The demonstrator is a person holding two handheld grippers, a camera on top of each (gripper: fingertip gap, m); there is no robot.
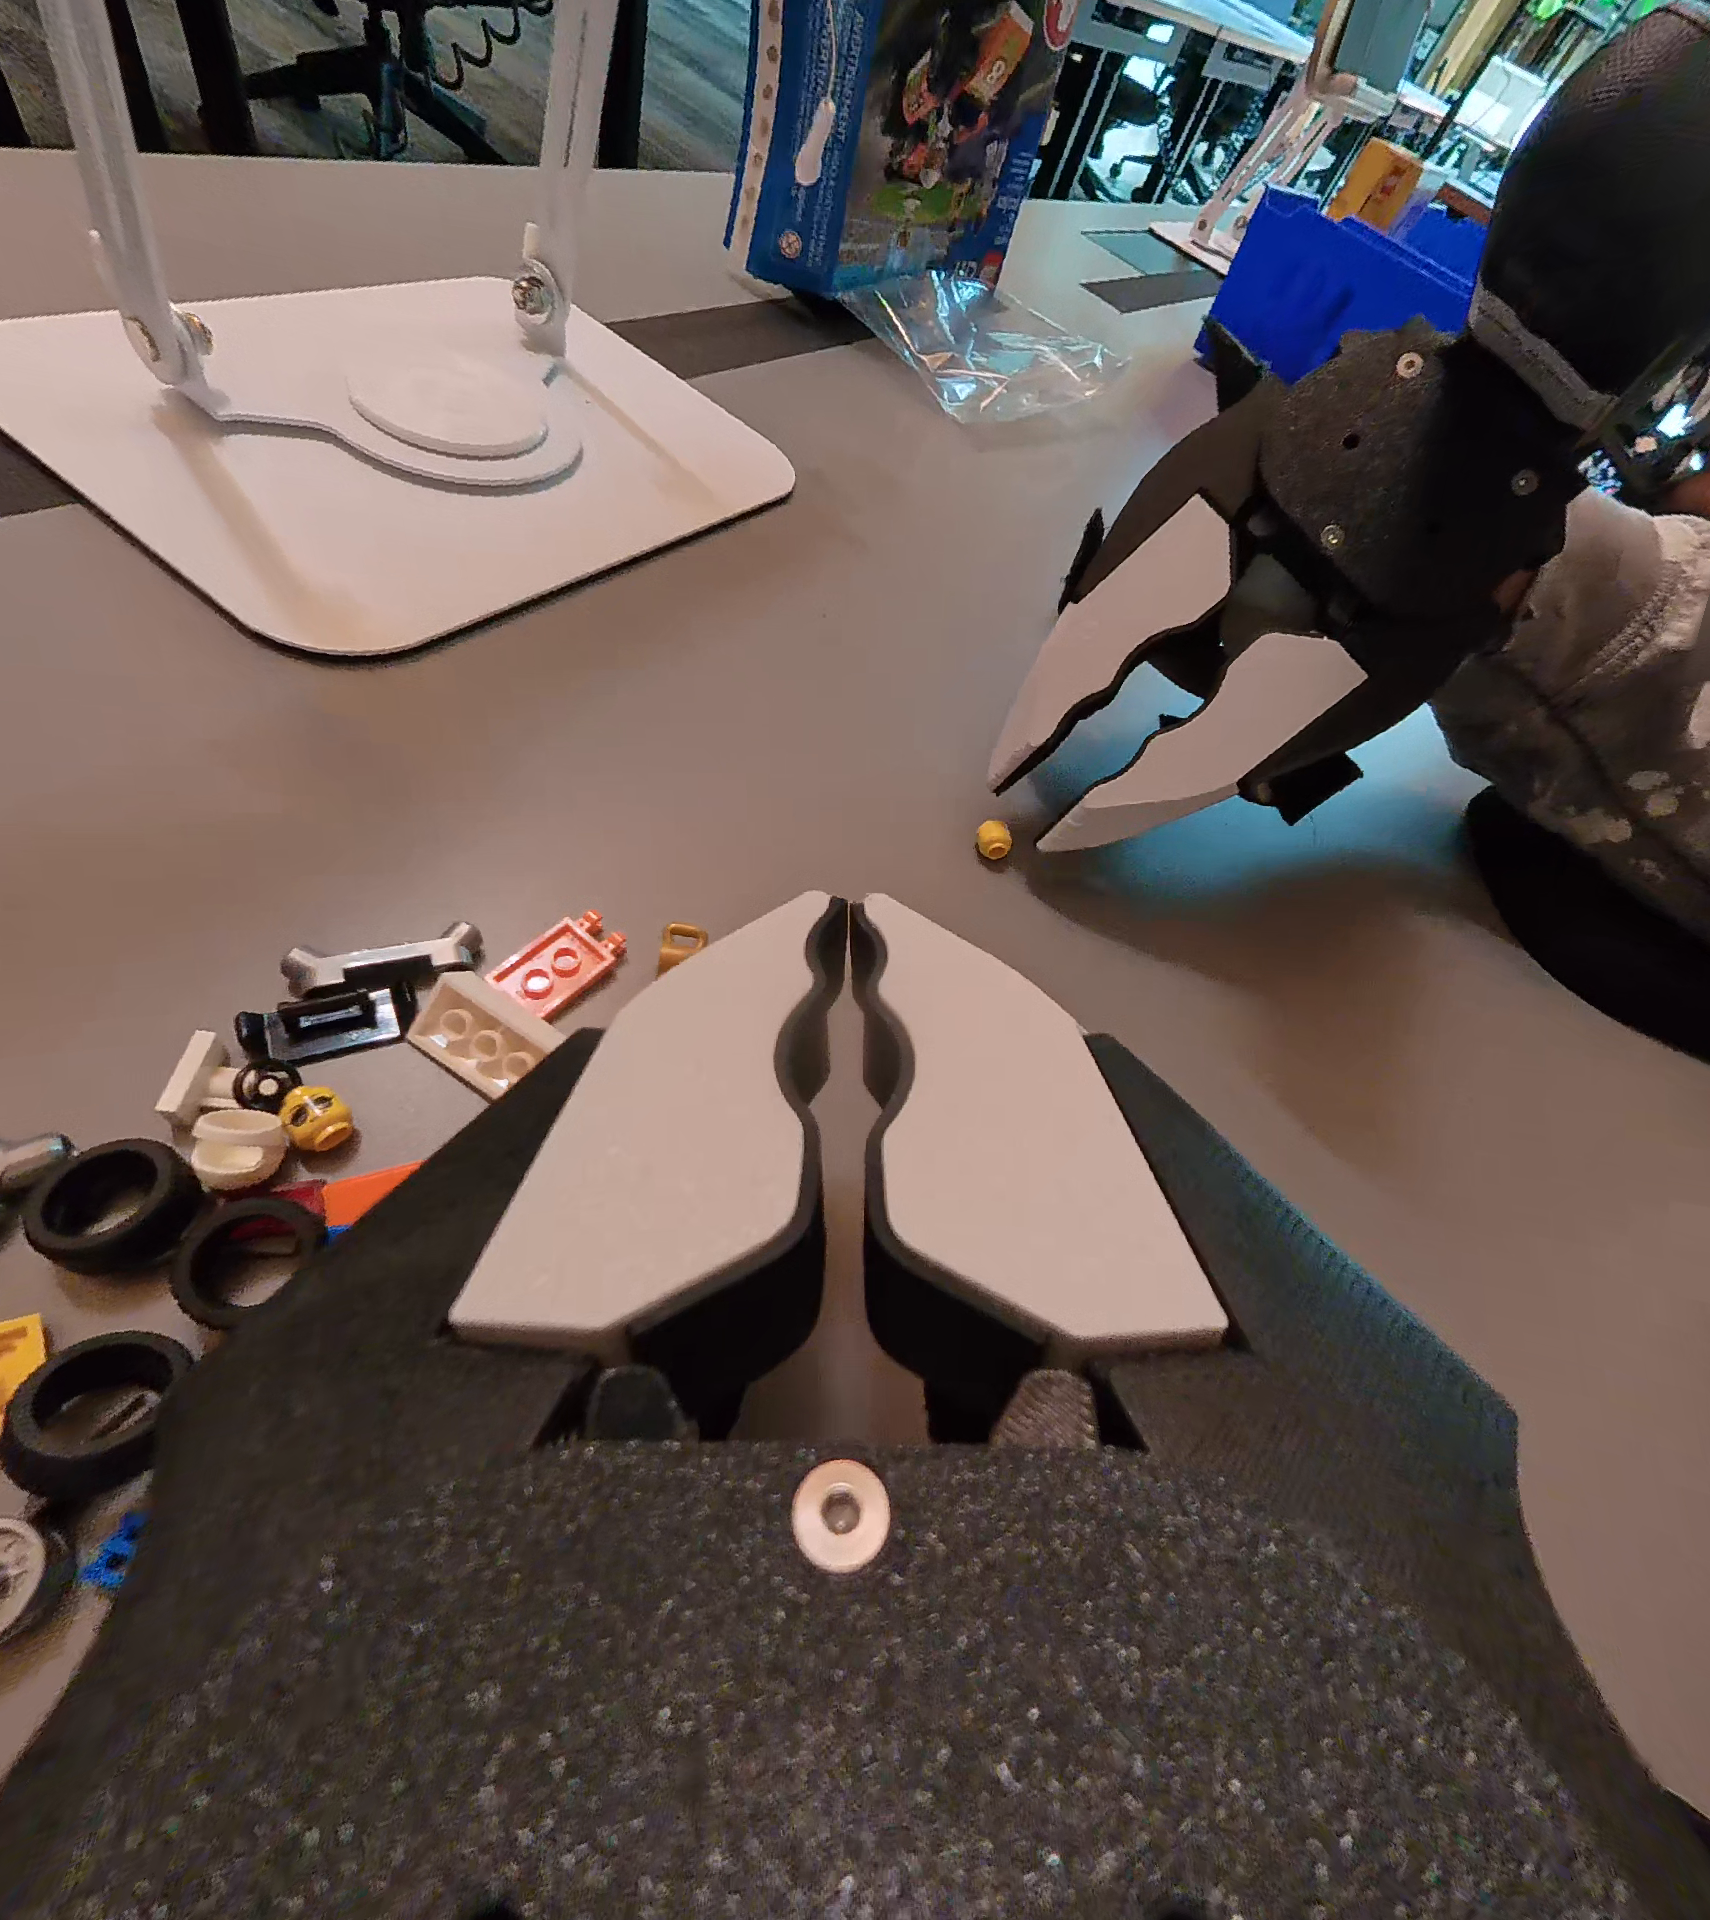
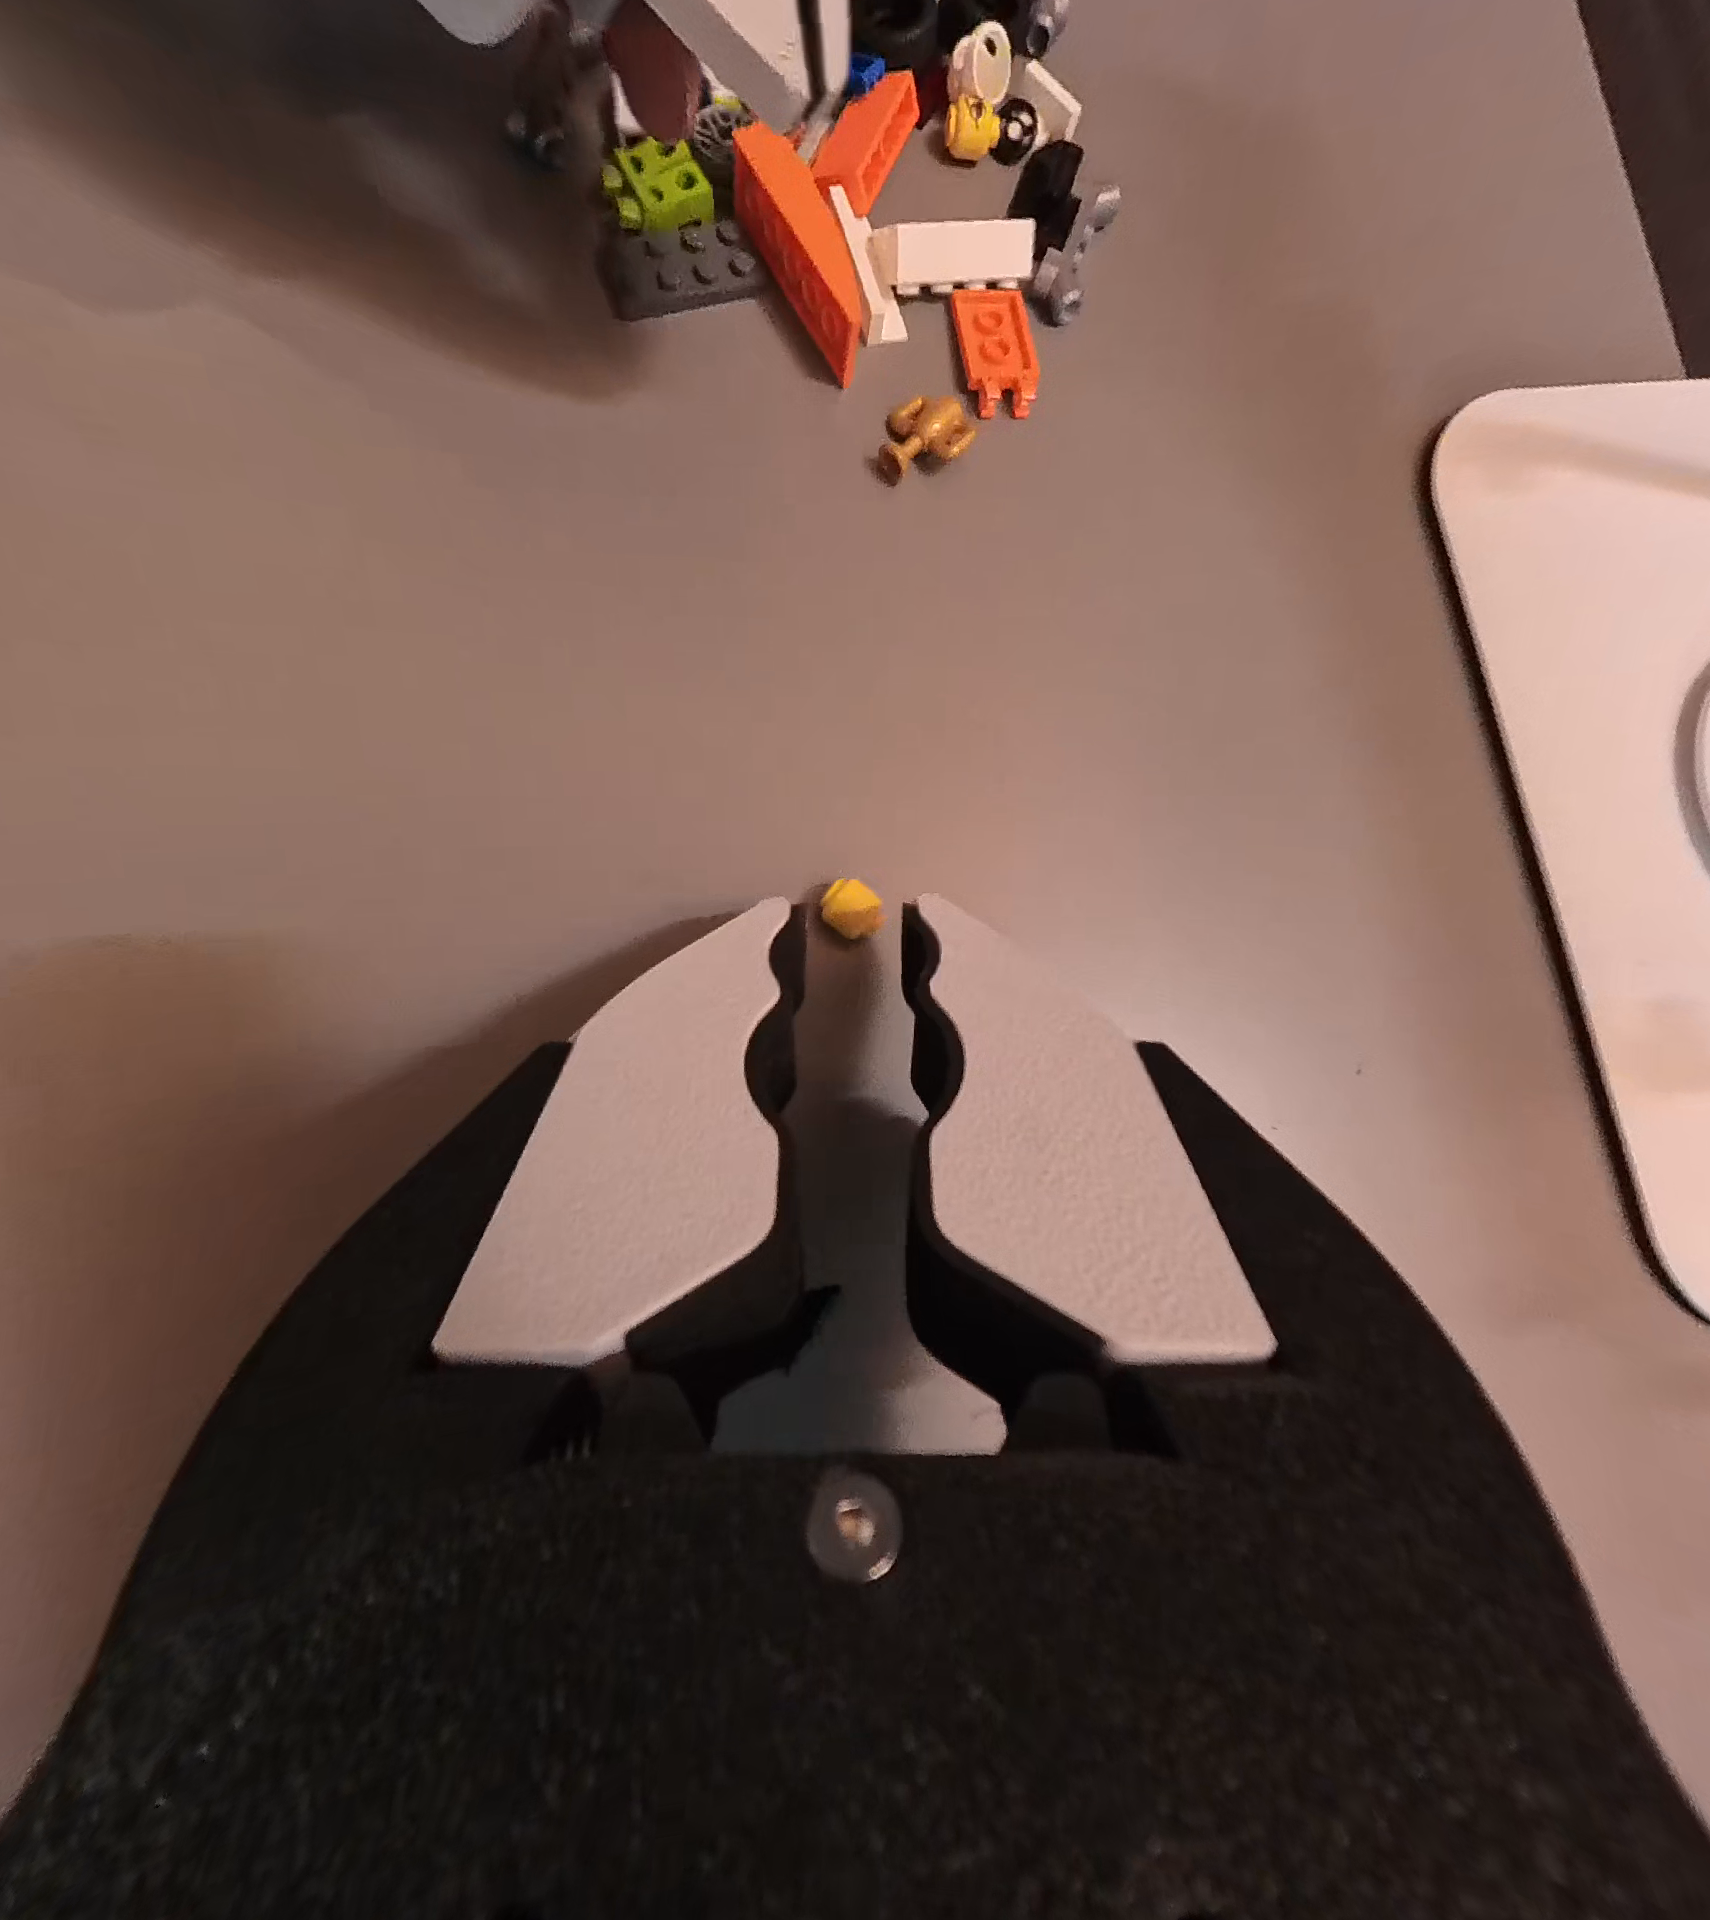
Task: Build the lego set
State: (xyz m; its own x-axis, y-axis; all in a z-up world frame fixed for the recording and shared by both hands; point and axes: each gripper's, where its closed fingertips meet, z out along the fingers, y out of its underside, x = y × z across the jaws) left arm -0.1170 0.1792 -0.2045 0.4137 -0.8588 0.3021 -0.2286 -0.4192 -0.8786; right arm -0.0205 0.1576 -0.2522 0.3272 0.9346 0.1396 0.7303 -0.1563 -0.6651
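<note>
A: We are lowering the right gripper (image 2: pixel 853 906) over the small round yellow plastic Lego piece (image 2: pixel 851 907), which is lying alone on the matte grey table (image 2: pixel 415 644), well apart from the heap.

B: And the jaws?

A: They are standing parted, one tip on each side of the piece, not yet pinching it. In the left wrist view the right gripper's tips (image 1: pixel 1022 821) are pointing steeply down at the table, just beside the yellow piece (image 1: pixel 993 838), so we judge we are lining up for a pick.

B: Why is it out there alone?

A: We can't say for sure; sitting clear of the other parts, it is giving the tips room to close without knocking neighbours.

B: What is our left gripper (image 1: pixel 848 914) doing?

A: It is hovering low over the table with its jaws closed together, holding nothing, aimed forward beside the loose heap of Lego parts (image 1: pixel 238 1122): black rubber tyres (image 1: pixel 113 1205), a white brick turned underside up (image 1: pixel 482 1034) and a salmon flat plate with clips (image 1: pixel 555 966). It is probably waiting there so the parts are within reach.

B: Anything else nearby?

A: A white flat stand base with two upright arms (image 1: pixel 363 540) is sitting beyond the heap, and a blue cardboard set box (image 1: pixel 892 145) is leaning at the far edge.
</note>
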